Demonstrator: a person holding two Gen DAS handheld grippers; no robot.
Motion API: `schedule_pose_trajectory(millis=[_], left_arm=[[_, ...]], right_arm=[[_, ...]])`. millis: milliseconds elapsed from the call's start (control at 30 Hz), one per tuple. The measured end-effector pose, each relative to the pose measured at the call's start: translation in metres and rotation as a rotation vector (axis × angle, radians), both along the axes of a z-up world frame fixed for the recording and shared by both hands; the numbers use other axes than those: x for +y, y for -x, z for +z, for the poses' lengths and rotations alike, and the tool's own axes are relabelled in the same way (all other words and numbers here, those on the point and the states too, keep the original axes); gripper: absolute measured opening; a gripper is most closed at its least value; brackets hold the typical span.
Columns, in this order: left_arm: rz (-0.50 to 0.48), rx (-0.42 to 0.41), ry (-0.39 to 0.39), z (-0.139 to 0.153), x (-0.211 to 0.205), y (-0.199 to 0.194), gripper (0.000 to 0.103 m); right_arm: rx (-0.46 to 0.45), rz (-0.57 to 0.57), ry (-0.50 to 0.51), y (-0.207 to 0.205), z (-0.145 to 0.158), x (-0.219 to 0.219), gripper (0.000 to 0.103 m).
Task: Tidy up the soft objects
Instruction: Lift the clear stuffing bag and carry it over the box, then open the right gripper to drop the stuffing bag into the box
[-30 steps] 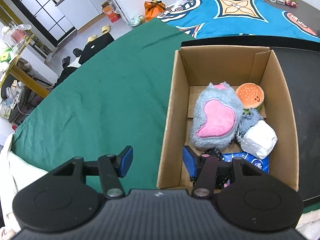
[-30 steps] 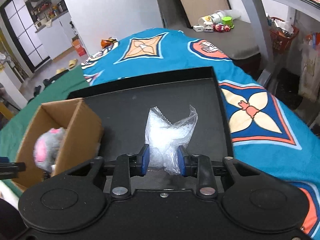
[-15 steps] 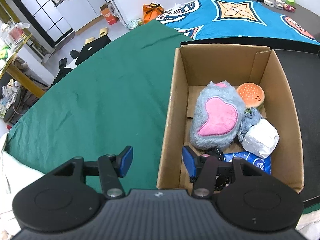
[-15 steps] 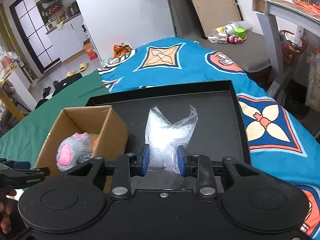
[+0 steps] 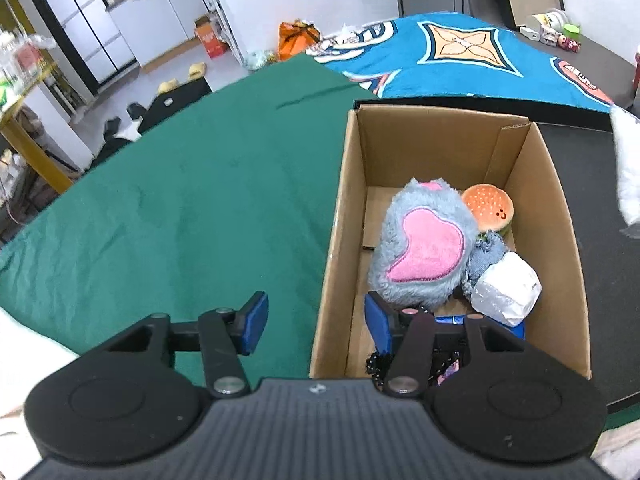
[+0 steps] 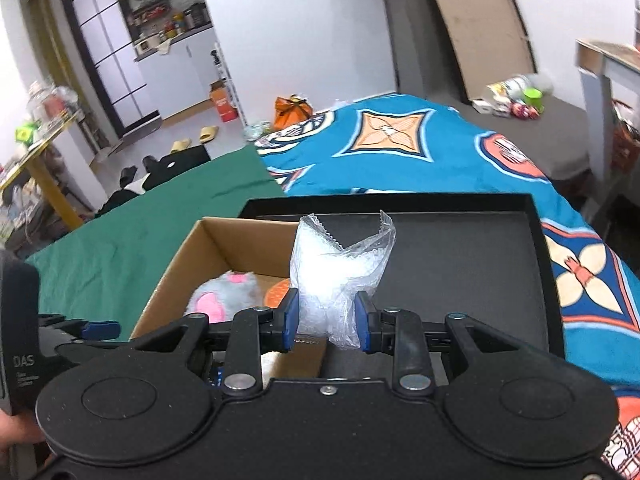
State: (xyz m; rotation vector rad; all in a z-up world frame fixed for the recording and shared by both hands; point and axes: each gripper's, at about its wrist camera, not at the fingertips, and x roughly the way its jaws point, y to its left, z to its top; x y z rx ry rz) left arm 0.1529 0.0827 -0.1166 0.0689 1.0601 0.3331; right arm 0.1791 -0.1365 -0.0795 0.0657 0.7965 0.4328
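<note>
An open cardboard box (image 5: pixel 340 216) (image 6: pixel 180 256) holds a grey and pink plush (image 5: pixel 420 248) (image 6: pixel 224 292), an orange burger toy (image 5: pixel 488 208), a white wrapped bundle (image 5: pixel 506 290) and a blue packet (image 5: pixel 456 320). My right gripper (image 6: pixel 326 322) is shut on a clear bubble-wrap bag (image 6: pixel 340 276) and holds it above the box's near right corner. The bag also shows at the right edge of the left wrist view (image 5: pixel 628 168). My left gripper (image 5: pixel 316 322) is open and empty, straddling the box's near left wall, one finger (image 5: pixel 378 322) inside.
The box stands on the left end of a black tray (image 6: pixel 460 248) (image 5: pixel 608 208). A green cloth (image 5: pixel 180 192) lies left of it and a blue patterned cloth (image 6: pixel 400 148) behind and right. The left gripper shows at the lower left of the right wrist view (image 6: pixel 96 330).
My right gripper has carried the bubble-wrap bag up and left from the tray to above the box. My left gripper has stayed open at the box wall.
</note>
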Motion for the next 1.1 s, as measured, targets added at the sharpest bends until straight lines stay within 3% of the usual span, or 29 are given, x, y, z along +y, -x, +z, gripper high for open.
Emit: schedule_pose_trajectory(millis=[367,633,833,967,1100], left_arm=[[0.005,0.012,0.071,-0.007,0.011,-0.001,0.042],[0.001,0.044,0.127,-0.014,0.02,-0.002,0.015],[-0.004,0.035,0.162,-0.015,0.024,0.0,0.012],[-0.002,0.03,0.175,-0.015,0.026,0.001,0.011],[-0.004,0.033,0.181,-0.014,0.028,0.001,0.011]], right_arm=[[-0.013,0.051,0.059,0.006,0.003,0.041,0.029],[-0.028,0.065,0.09,0.002,0.008,0.066,0.029],[-0.053,0.08,0.126,-0.003,0.013,0.084,0.03],[-0.074,0.076,0.152,-0.006,0.016,0.09,0.051],[-0.094,0.06,0.164,0.0,0.021,0.084,0.054]])
